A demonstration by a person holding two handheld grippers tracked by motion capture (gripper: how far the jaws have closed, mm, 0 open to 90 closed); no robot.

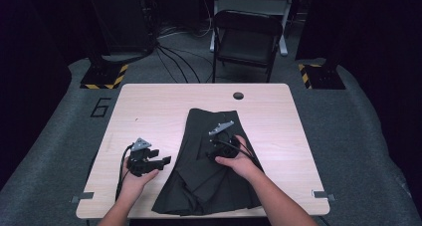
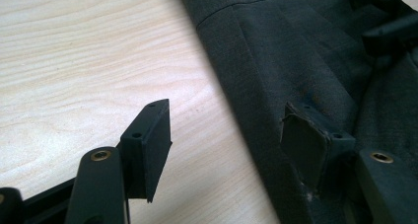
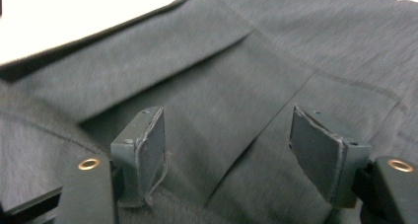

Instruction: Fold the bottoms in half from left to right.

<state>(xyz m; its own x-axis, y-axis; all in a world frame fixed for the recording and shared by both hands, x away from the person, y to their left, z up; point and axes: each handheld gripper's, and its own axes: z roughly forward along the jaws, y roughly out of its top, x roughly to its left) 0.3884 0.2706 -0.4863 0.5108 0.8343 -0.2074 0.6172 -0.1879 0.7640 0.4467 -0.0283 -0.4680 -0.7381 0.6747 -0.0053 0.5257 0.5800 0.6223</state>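
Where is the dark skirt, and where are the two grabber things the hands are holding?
dark skirt point(image 1: 199, 173): high view, on its wide lower part.
left gripper point(image 1: 166, 161): high view, between its jaw tips, beside the skirt's left edge.
right gripper point(image 3: 226, 140): right gripper view, midway between its open jaws, over the skirt.

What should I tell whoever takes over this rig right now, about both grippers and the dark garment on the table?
Left gripper: open, nothing held, over bare wood beside the garment's left edge.
Right gripper: open, nothing between its fingers, above the middle of the garment.
Dark grey pleated fabric garment: spread flat on the light wooden table, narrow end far, wide hem at the near edge, some pleats bunched there.
Done: garment laid out.
Left: nothing folded yet; probably grip an edge next.
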